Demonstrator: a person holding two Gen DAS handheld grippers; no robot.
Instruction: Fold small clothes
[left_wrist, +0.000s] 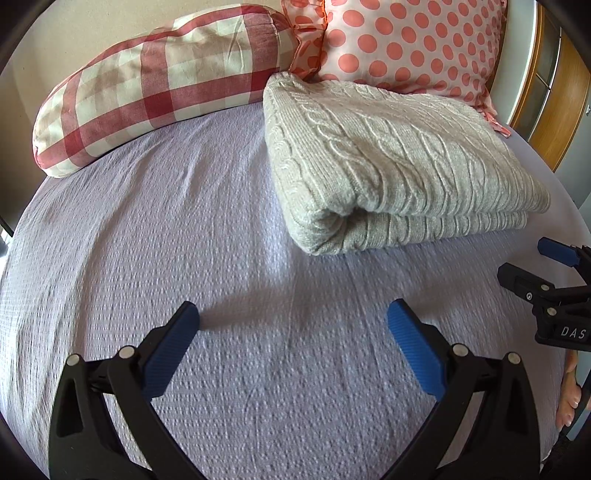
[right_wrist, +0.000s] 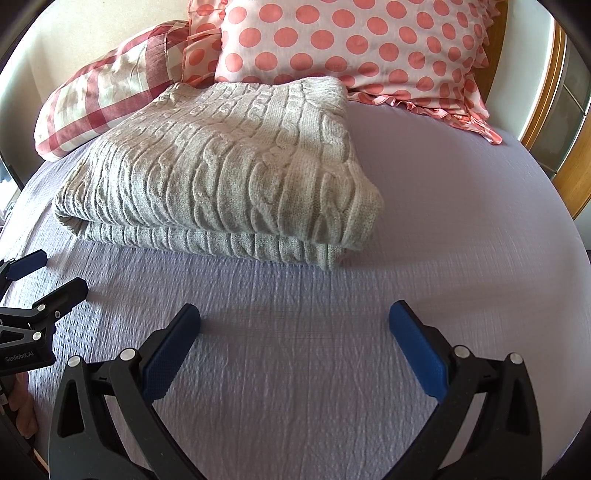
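Left wrist view, nearest field: the left gripper hovers over the lilac bedspread, its blue pads spread wide and holding nothing. Right wrist view, same depth: the right gripper is likewise spread wide and empty; each tool shows at the edge of the other's view, so the two sit side by side. Middle field: the grey cable-knit sweater lies on the bedspread beyond both grippers, apart from them, already doubled into a thick rectangle with a lower layer showing under its near edge. The fold appears complete or nearly so. Far field: a red checked pillow and a pink polka-dot pillow stand at the head of the bed, the sweater's far edge just beside them. Risk, as a judgement: the bulky knit is springy, so a pinch on the top layer alone could peel the fold open, and a pad dragged along the bedspread might shift the bundle askew.
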